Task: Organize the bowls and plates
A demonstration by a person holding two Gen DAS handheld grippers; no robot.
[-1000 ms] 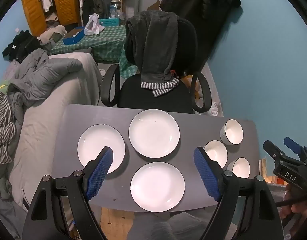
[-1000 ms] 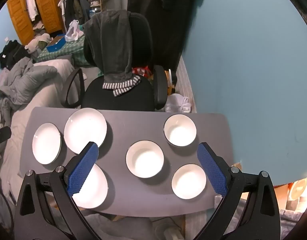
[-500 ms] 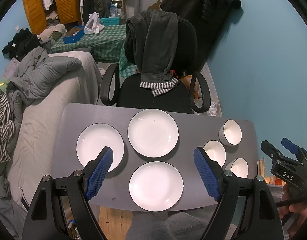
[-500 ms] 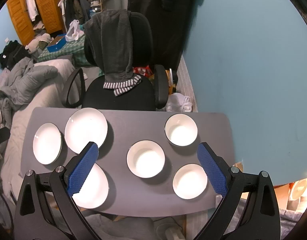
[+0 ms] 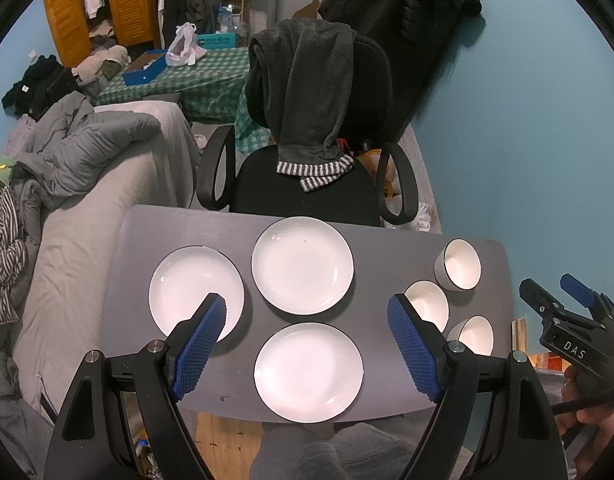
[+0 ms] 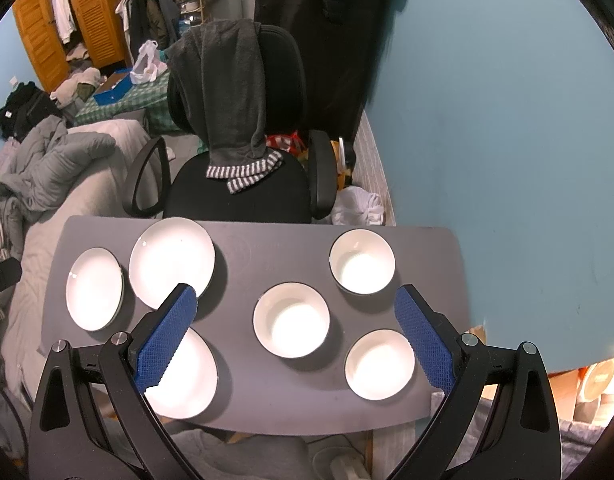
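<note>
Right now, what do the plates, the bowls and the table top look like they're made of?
The plates look like glazed white ceramic: glossy, with a thin dark rim line. The bowls seem the same, with bright glare inside and dark-edged rims. The table top looks like matte grey laminate or painted board: flat, dull and scuffed, though which one cannot be told.
</note>
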